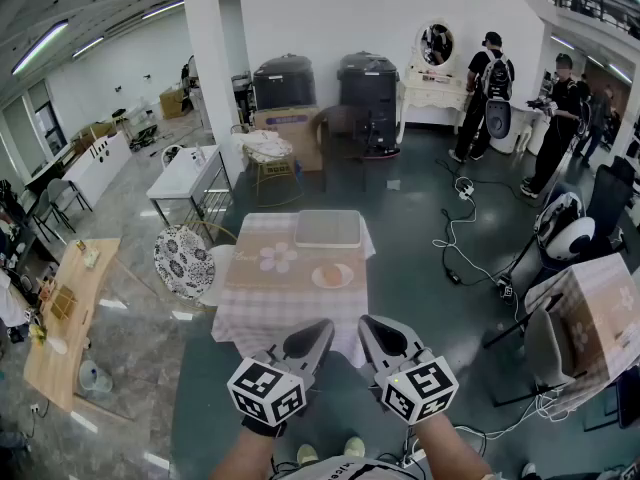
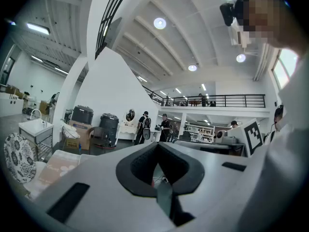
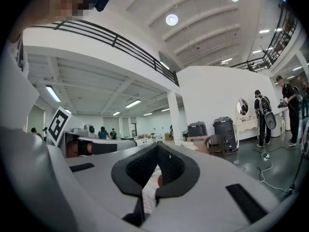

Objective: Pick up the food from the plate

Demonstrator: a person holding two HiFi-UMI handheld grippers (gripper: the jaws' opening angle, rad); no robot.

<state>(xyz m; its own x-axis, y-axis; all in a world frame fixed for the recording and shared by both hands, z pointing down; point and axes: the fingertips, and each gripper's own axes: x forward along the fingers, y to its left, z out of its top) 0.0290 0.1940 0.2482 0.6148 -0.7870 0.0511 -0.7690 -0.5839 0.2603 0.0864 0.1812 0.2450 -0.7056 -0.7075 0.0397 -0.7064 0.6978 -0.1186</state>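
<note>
A white plate (image 1: 333, 276) with orange food (image 1: 335, 274) on it sits at the right side of a small table with a pink checked cloth (image 1: 270, 293), ahead of me. A grey tray (image 1: 328, 228) lies at the table's far edge. Both grippers hang side by side in the air, short of the table's near edge and apart from the plate. My left gripper (image 1: 316, 333) is shut with nothing in it, its jaws meeting at the tip (image 2: 157, 147). My right gripper (image 1: 374, 330) is also shut and empty (image 3: 158, 147).
A round floral-print chair (image 1: 185, 260) stands at the table's left. A wooden table (image 1: 65, 318) is at far left, and another clothed table (image 1: 590, 308) with a chair (image 1: 545, 346) at right. Cables (image 1: 462, 253) run over the floor. People (image 1: 490, 78) stand at the back right.
</note>
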